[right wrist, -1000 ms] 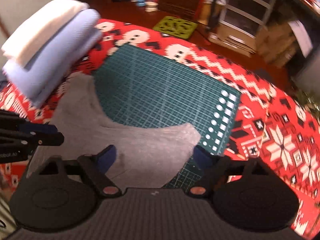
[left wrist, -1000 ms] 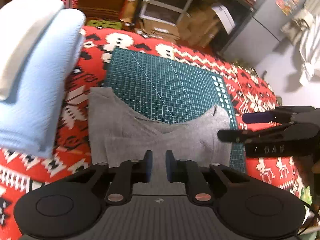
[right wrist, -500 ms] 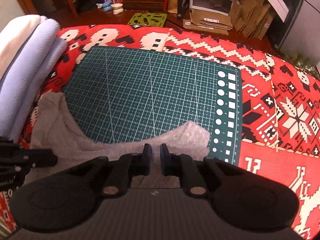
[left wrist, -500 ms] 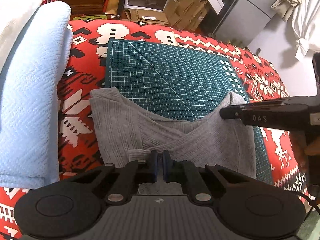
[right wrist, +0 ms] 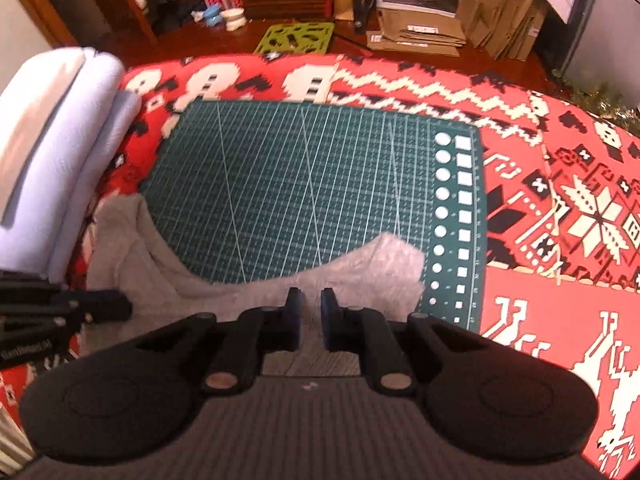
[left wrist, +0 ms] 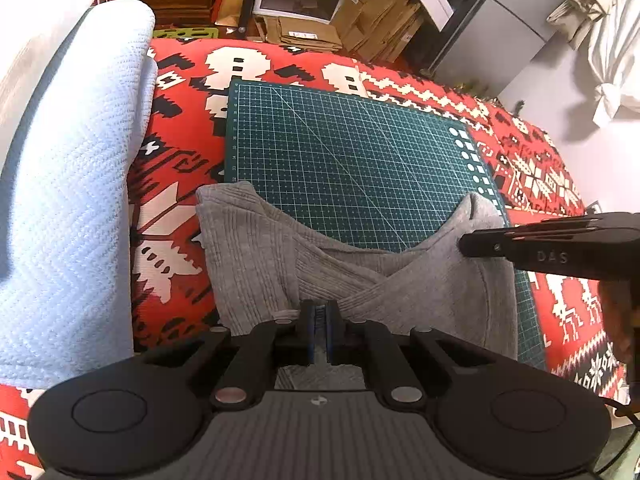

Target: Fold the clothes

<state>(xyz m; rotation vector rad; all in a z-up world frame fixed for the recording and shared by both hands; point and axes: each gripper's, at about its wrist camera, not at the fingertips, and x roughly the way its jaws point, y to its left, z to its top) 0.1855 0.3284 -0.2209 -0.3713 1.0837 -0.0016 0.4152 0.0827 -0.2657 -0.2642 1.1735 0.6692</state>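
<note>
Sagging between both grippers, grey ribbed garment [left wrist: 280, 264] lies creased.

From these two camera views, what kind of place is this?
Probably a lived-in home room: stacked cardboard boxes, pet bowls on a wooden floor, and a patterned red blanket under the cutting mat.

Grey ribbed knit garment [left wrist: 264, 256]: near edge hidden under the left gripper [left wrist: 319, 330] body; what its nearly closed fingers [left wrist: 307, 332] pinch is only partly visible.
Right gripper [right wrist: 308, 320]: whether cloth sits between its fingers cannot be told.
Folded pale blue and white blankets [left wrist: 68, 168], left of the garment: cut off by the frame edge.
Green cutting mat [left wrist: 348, 160]: near part covered by the garment.
</note>
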